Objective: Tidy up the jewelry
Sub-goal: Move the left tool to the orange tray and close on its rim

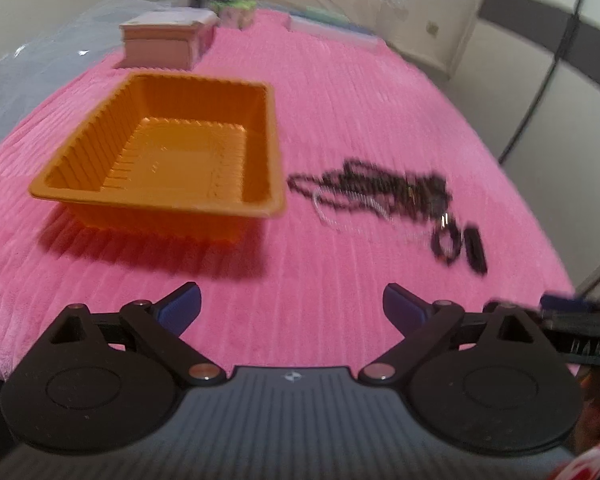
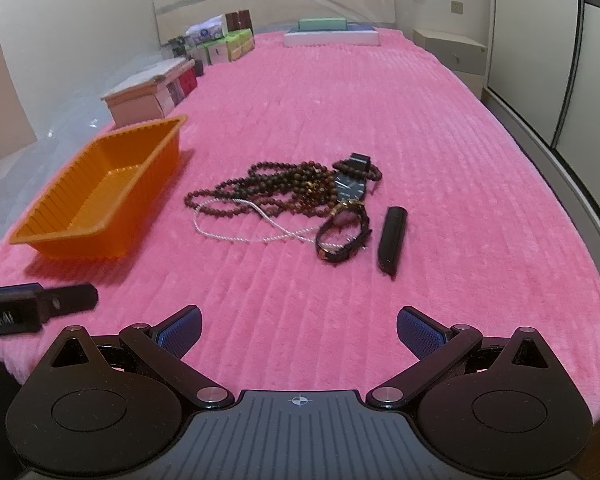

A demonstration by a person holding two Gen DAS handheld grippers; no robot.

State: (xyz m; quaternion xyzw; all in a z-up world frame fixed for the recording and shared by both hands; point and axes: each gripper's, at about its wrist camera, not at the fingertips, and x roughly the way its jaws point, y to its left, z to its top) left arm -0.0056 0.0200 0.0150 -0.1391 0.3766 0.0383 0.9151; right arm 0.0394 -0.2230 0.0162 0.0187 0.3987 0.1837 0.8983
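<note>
An empty orange tray [image 1: 100,148] [image 2: 52,236] sits on the pink ribbed blanket. To its right lies a jewelry pile: brown bead necklaces [image 2: 276,190] [image 1: 384,192], a thin white chain [image 2: 240,234], a dark-faced watch [image 2: 350,188], a dark bracelet [image 2: 342,236] [image 1: 446,244] and a slim black case [image 2: 391,242] [image 1: 475,250]. My left gripper [image 1: 292,306] is open and empty, just before the tray and pile. My right gripper [image 2: 299,330] is open and empty, short of the pile.
A pink jewelry box [image 2: 140,100] [image 1: 166,40] stands behind the tray. Tissue packs and boxes [image 2: 224,42] line the far left. A green and white pad [image 2: 330,32] lies at the far end. The blanket's edge drops off at right [image 2: 580,216].
</note>
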